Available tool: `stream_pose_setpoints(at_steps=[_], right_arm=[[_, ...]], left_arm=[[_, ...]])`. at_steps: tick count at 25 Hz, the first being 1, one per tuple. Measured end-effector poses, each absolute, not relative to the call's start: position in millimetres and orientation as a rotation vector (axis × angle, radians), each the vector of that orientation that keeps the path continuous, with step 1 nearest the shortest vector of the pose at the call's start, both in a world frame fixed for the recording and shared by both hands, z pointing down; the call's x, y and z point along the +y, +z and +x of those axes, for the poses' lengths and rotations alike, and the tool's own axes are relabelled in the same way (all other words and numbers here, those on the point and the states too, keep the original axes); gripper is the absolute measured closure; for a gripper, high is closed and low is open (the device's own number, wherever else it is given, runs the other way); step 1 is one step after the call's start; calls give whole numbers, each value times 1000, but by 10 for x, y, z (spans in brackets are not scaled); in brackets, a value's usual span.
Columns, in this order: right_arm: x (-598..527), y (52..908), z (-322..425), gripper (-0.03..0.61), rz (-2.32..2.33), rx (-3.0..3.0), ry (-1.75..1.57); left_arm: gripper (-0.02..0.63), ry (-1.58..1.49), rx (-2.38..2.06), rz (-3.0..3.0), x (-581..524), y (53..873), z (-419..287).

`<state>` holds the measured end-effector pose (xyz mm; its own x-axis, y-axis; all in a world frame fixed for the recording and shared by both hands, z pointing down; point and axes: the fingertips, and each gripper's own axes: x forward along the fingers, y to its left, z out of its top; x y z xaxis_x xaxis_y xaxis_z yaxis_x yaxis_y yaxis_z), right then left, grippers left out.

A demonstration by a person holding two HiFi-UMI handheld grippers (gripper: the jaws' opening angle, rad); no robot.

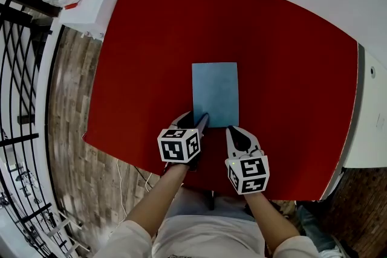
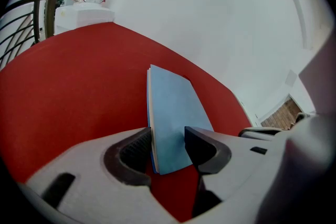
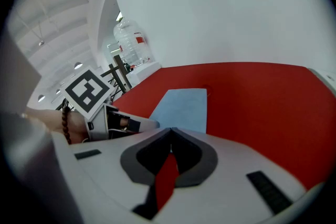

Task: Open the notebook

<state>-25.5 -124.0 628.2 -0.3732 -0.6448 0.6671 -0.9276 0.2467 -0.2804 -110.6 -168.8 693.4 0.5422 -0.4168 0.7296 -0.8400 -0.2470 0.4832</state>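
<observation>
The blue notebook (image 1: pixel 215 93) lies closed and flat in the middle of the red table (image 1: pixel 290 69). The left gripper (image 1: pixel 195 122) has its jaws spread wide around the book's near-left corner without pinching it, and the right gripper (image 1: pixel 237 135) is closed on nothing, hanging just off the near edge. My worry is that if the left jaws close where they are, they'll bite the whole stack of pages instead of just the cover, so the book lifts or skids across the table rather than opening, especially as nothing is pinning it down.
</observation>
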Motion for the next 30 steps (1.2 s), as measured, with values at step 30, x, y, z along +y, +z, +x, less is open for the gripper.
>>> stream_pose_setpoints(at_steps=[30], right_arm=[[-1177,6276,-267,572,1463,-2119,944]], left_arm=[[577,617,-1117,1890,-1781,6769,-1446]])
